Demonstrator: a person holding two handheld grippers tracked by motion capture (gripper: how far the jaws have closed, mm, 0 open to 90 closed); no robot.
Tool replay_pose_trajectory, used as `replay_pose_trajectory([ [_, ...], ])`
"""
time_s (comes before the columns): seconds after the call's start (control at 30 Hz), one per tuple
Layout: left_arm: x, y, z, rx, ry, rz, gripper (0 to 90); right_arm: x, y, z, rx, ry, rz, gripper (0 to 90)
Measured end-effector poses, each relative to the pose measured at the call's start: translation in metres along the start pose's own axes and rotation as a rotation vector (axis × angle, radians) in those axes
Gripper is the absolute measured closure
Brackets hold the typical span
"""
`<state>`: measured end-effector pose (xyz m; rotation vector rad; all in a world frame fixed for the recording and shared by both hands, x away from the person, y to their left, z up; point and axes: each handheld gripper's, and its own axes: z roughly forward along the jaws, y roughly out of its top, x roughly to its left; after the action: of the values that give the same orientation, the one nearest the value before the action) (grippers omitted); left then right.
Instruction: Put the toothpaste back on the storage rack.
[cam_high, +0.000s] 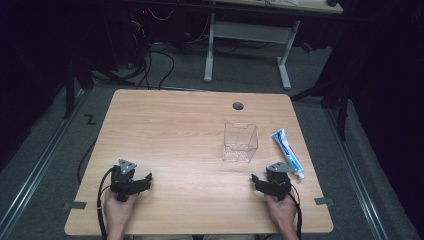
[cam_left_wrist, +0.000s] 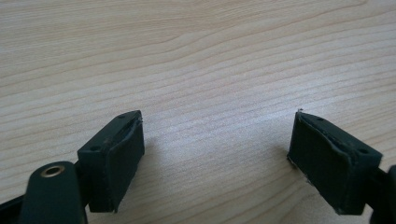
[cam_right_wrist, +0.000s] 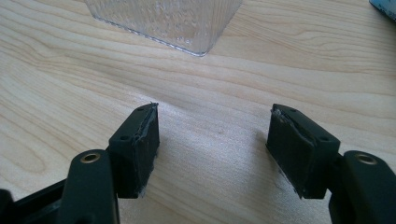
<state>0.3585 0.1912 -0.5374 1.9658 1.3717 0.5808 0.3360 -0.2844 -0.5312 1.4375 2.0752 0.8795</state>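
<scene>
A clear plastic box (cam_high: 240, 142) stands upright right of the table's middle; its near corner (cam_right_wrist: 187, 28) fills the top of the right gripper view. A blue and white toothpaste tube (cam_high: 288, 152) lies flat just right of the box, cap toward me. My right gripper (cam_high: 260, 180) rests low on the wood in front of the box, open, nothing between its jaws (cam_right_wrist: 212, 144). My left gripper (cam_high: 145, 179) sits at the near left, open over bare wood (cam_left_wrist: 217, 154). A hand holds each one.
The wooden table (cam_high: 175, 130) has a round grey cable hole (cam_high: 238, 106) near its far edge. Beyond it stand a white desk frame (cam_high: 247, 45) and loose cables on grey floor. Dark curtains flank both sides.
</scene>
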Motion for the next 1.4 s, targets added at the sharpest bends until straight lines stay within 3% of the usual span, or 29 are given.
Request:
replay_pose_trajectory([
  [0.87,0.0003,-0.0001,-0.0002,-0.001,-0.001,-0.003,18.3,0.0005,0.0003,0.0002,0.001,-0.005,0.006,34.6],
  [1.4,0.0002,-0.0001,-0.0003,0.0,0.0,-0.002,18.2,-0.0034,0.0028,-0.0071,0.022,-0.013,0.018,42.4],
])
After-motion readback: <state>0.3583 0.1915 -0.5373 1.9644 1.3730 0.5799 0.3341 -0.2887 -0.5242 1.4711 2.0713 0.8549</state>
